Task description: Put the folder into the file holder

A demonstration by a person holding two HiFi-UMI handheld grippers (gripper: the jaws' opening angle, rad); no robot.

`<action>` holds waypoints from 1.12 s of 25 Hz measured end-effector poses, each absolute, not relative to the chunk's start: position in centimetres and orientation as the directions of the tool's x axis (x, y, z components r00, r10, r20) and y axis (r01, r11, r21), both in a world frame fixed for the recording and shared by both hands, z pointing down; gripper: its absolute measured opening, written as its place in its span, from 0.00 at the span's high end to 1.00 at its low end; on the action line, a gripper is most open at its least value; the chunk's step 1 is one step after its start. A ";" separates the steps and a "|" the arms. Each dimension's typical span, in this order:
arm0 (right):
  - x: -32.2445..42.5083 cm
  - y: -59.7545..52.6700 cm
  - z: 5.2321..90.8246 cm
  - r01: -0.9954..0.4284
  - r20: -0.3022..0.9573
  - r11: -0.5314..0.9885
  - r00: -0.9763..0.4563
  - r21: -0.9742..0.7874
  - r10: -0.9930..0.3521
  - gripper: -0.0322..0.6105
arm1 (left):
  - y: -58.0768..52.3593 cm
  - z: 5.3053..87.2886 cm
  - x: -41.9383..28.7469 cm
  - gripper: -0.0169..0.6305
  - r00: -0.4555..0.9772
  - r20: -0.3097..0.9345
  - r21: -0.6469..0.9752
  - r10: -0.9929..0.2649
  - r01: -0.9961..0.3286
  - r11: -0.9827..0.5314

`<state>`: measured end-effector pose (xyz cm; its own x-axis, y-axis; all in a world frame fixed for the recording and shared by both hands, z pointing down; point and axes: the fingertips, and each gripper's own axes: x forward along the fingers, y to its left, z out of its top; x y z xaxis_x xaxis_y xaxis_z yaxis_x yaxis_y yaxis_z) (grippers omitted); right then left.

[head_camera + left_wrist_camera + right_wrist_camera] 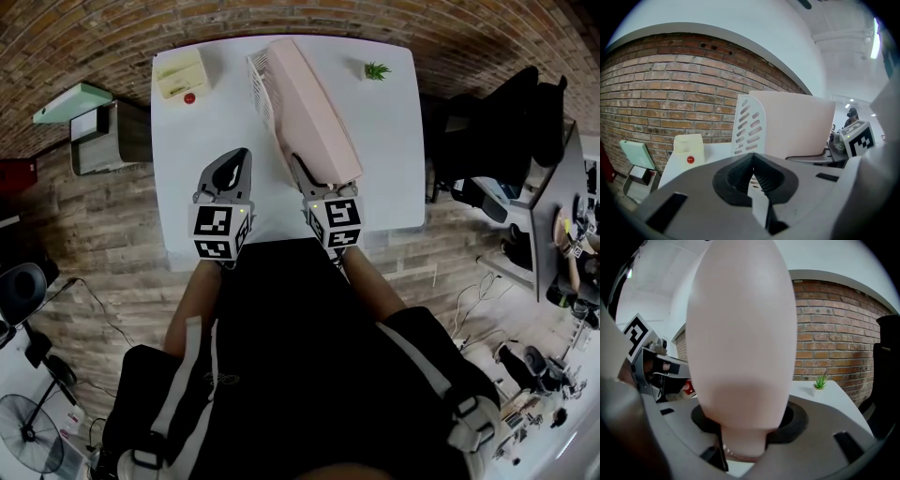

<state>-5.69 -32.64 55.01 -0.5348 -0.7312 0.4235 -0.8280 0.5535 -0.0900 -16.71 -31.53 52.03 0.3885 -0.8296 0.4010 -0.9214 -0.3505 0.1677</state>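
A long pink folder (pixel 309 112) slants across the white table (pixel 206 141), its far end against the white slotted file holder (pixel 259 80) at the back. My right gripper (pixel 314 183) is shut on the folder's near end; in the right gripper view the folder (pixel 740 333) fills the space between the jaws and hides the holder. My left gripper (pixel 232 169) hovers over the table left of the folder, shut and empty. From the left gripper view (pixel 752 176) the holder (pixel 750 124) stands upright with the folder (pixel 797 124) beside it.
A cream box with a red dot (pixel 181 73) sits at the table's back left, a small green plant (pixel 377 70) at the back right. Black chairs (pixel 497 112) stand right of the table, a green-topped cabinet (pixel 75 103) left. A brick wall runs behind.
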 end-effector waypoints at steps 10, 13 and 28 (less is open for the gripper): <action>-6.0 -32.1 55.5 -0.841 0.455 0.528 -0.518 -0.117 -0.724 0.41 | -30.6 52.2 -16.8 0.94 0.431 0.394 0.183 -0.812 -0.902 -0.390; -5.9 -31.4 55.6 -0.849 0.463 0.515 -0.506 -0.118 -0.728 0.39 | -30.2 52.4 -16.6 0.94 0.452 0.393 0.189 -0.801 -0.892 -0.410; -2.9 -26.0 56.5 -0.917 0.515 0.390 -0.376 -0.087 -0.770 0.39 | -27.2 54.2 -13.3 0.94 0.584 0.411 0.218 -0.700 -0.809 -0.546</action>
<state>-2.90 -25.99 56.47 -0.3762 -0.7701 0.5153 -0.9168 0.3897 -0.0870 -13.27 -27.25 54.19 0.5838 -0.7001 0.4112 -0.8087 -0.5461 0.2184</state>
